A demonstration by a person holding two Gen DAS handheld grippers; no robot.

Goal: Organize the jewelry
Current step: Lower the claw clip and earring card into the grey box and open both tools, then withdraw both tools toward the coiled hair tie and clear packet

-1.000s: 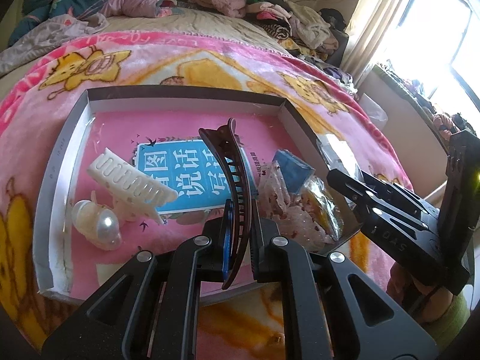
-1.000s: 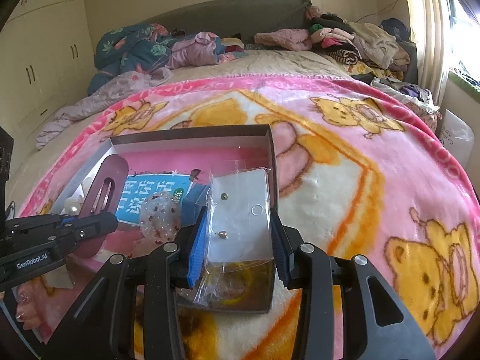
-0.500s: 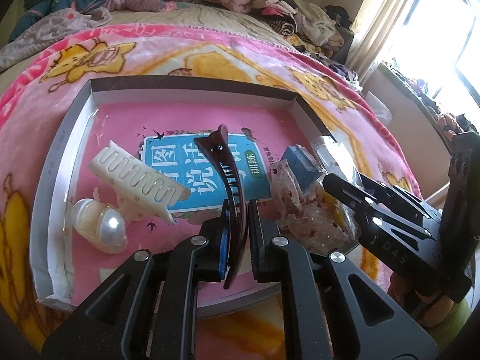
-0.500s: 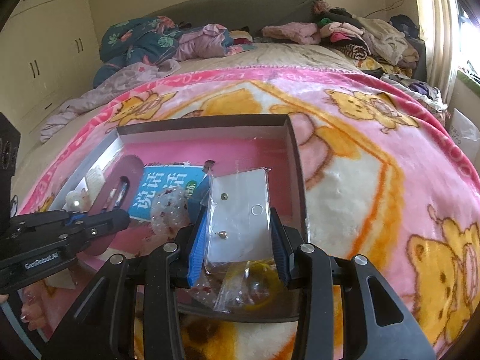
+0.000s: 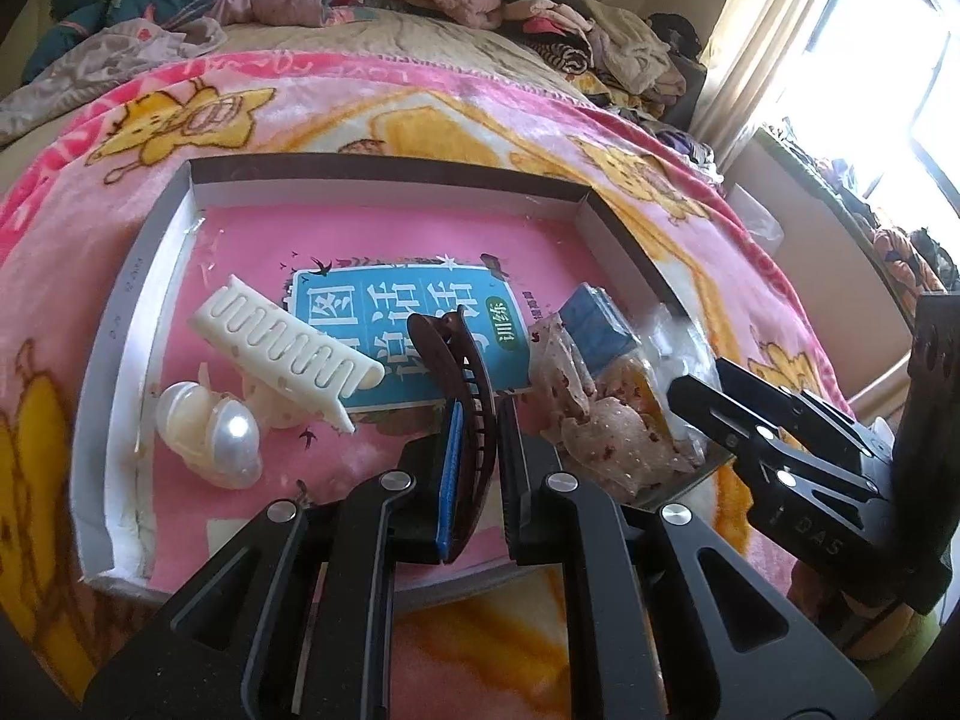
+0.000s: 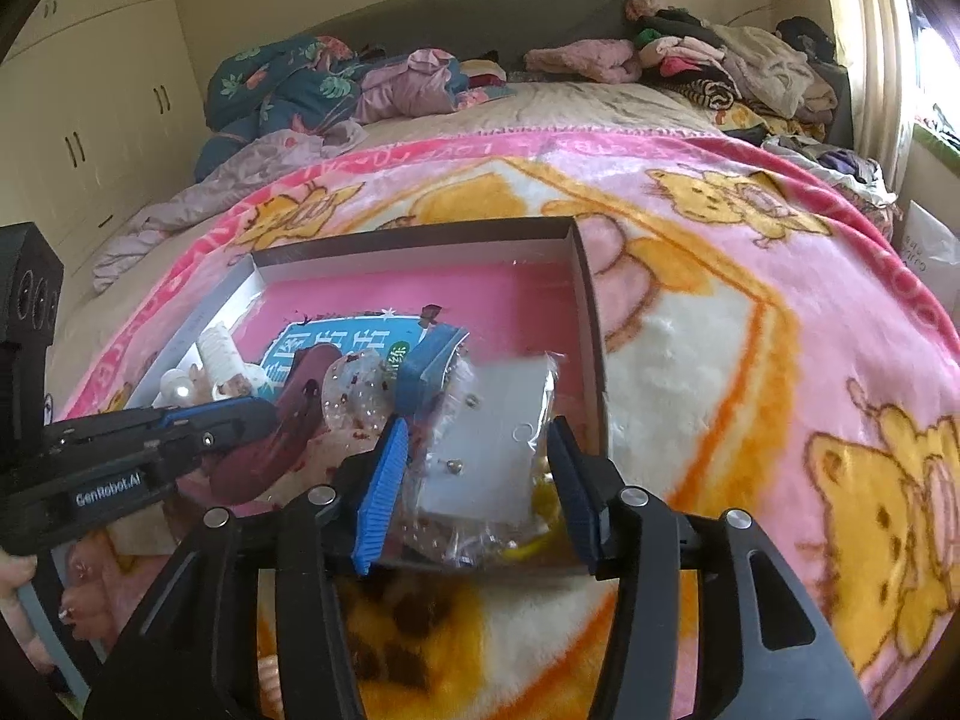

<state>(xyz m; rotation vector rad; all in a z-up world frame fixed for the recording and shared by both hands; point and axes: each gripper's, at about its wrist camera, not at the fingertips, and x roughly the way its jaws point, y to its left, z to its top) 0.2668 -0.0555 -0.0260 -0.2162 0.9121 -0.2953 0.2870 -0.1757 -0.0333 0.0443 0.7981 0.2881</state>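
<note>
A shallow grey box [image 5: 150,252] with a pink floor lies on the blanket; it also shows in the right wrist view [image 6: 585,276]. My left gripper [image 5: 477,450] has loosened; the dark brown hair clip [image 5: 465,384] leans against its left blue pad, a gap on the right. My right gripper [image 6: 480,480] is open; the clear bag with a white earring card [image 6: 492,438] lies loose between its fingers at the box's near right corner. In the box lie a white comb clip [image 5: 288,348], a pearl clip [image 5: 216,432], a blue box [image 5: 597,324] and a speckled scrunchie [image 5: 612,426].
The box sits on a pink cartoon blanket [image 6: 750,276] on a bed. Piled clothes [image 6: 720,60] line the headboard end. A window [image 5: 888,60] is at the right. The right gripper's body [image 5: 810,462] is close beside the left one.
My right gripper has opened and let go of the earring card bag, which tipped into the box corner. My left gripper lowered the hair clip into the box and loosened its jaws.
</note>
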